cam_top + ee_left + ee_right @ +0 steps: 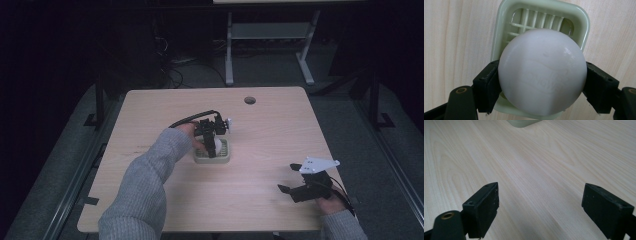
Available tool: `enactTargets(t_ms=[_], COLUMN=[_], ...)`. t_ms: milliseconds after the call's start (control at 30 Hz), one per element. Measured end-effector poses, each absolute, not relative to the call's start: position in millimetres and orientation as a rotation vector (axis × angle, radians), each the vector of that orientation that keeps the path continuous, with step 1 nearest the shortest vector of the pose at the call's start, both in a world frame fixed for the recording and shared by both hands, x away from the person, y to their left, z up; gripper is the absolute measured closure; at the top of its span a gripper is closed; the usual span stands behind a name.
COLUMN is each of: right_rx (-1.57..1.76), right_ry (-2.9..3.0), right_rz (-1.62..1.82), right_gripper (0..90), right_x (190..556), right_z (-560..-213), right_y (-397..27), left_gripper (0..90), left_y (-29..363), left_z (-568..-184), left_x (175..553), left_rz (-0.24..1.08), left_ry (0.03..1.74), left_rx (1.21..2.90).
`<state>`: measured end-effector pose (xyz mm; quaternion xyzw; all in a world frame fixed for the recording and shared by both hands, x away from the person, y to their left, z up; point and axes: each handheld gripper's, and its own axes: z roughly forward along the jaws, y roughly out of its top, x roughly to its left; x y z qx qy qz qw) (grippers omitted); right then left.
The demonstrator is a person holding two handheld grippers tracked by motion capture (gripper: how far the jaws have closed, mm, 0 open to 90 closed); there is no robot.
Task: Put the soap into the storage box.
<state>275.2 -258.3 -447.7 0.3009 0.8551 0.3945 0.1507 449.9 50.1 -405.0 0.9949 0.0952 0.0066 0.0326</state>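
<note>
Ball, white, sat clamped in left gripper directly above pale green slatted basket at table centre; right gripper, jaws spread and empty, rested near right edge, well apart

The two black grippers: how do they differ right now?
The left gripper is shut on a white ball above a pale green tray; the right gripper is open and holds nothing. The left one works mid-table, while the right one sits by the near right edge. Both have black jaws.
</note>
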Motion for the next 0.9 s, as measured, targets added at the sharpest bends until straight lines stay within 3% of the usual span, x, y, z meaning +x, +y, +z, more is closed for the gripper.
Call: enactTargets(t_ms=[900], right_rx=[0.864], right_ry=[2.455], right_rz=[1.134], right_gripper=[13.6], right_x=[276], right_z=[-448], right_y=[-258], left_gripper=[20.9], left_y=[56], left_z=[-389], left_x=[449], left_rz=[0.033], left_ry=[0.335], left_rx=[3.025])
